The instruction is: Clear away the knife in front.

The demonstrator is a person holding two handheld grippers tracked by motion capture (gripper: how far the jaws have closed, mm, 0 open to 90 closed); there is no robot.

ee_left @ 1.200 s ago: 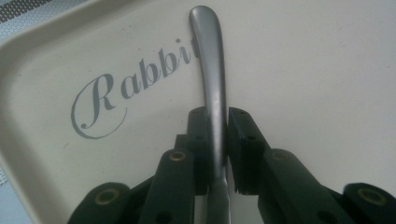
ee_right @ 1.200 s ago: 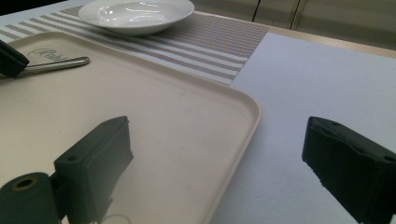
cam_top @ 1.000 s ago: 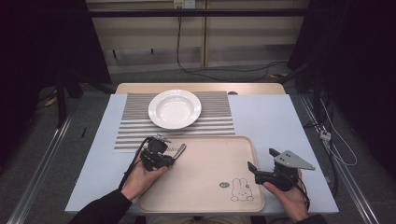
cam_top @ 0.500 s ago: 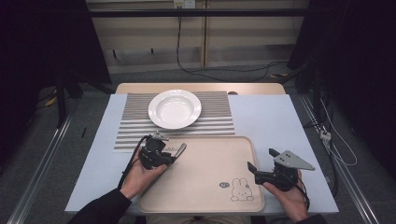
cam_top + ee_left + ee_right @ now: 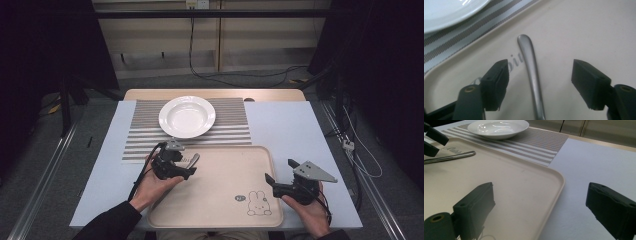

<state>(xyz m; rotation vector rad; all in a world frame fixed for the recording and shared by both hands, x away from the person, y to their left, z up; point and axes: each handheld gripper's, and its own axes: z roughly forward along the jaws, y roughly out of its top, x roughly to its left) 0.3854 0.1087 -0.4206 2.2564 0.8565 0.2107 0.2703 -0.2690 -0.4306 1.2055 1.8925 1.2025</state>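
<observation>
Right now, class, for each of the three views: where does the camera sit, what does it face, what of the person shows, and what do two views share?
High view: fixed above the person's side, facing forward and down on the tray; both forearms, left gripper and right gripper show.
Left gripper view: rides the left gripper, looking down between its open jaws at a metal handle.
Right gripper view: rides the right gripper, looking low across the tray's rim between its open jaws.
Shared: both gripper views show the white plate and striped mat.
</observation>
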